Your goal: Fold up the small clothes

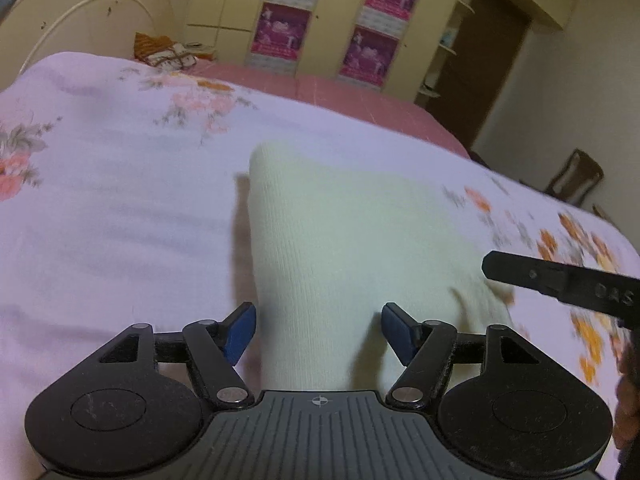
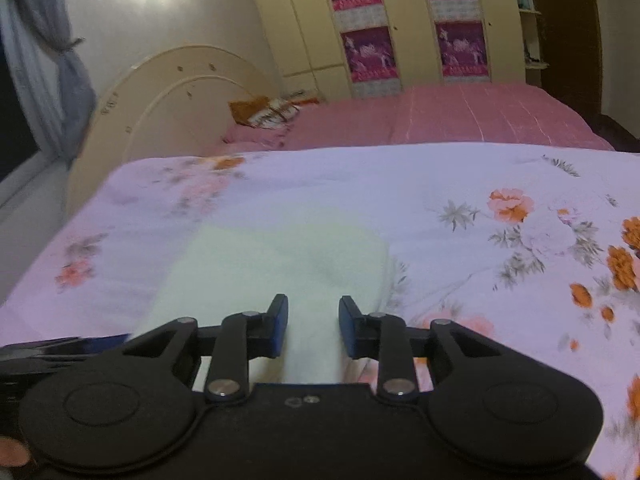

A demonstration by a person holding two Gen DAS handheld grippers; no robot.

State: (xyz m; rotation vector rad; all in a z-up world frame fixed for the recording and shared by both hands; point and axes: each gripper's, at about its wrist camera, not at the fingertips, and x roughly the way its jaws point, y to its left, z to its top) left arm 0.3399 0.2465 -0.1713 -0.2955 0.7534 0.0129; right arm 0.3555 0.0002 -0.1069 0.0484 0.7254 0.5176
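Note:
A cream knit garment (image 1: 340,232) lies folded on the floral lilac sheet (image 1: 120,200). My left gripper (image 1: 319,332) hovers over its near end. Its blue pads (image 1: 240,334) stand wide apart and touch no cloth. A black finger of my right gripper (image 1: 560,284) reaches in over the garment's right corner. In the right wrist view, my right gripper (image 2: 313,326) sits over the near end of the garment (image 2: 288,256). Its jaws stand a narrow way apart, with a strip of cloth showing in the gap. I see no pad pressing on the cloth.
A second bed with a pink cover (image 2: 460,116) and a cream headboard (image 2: 176,80) stands behind. Cream wardrobes with pink posters (image 1: 280,28) line the far wall. A wooden chair (image 1: 576,176) stands at the right. Patterned cushions (image 1: 168,54) lie by the headboard.

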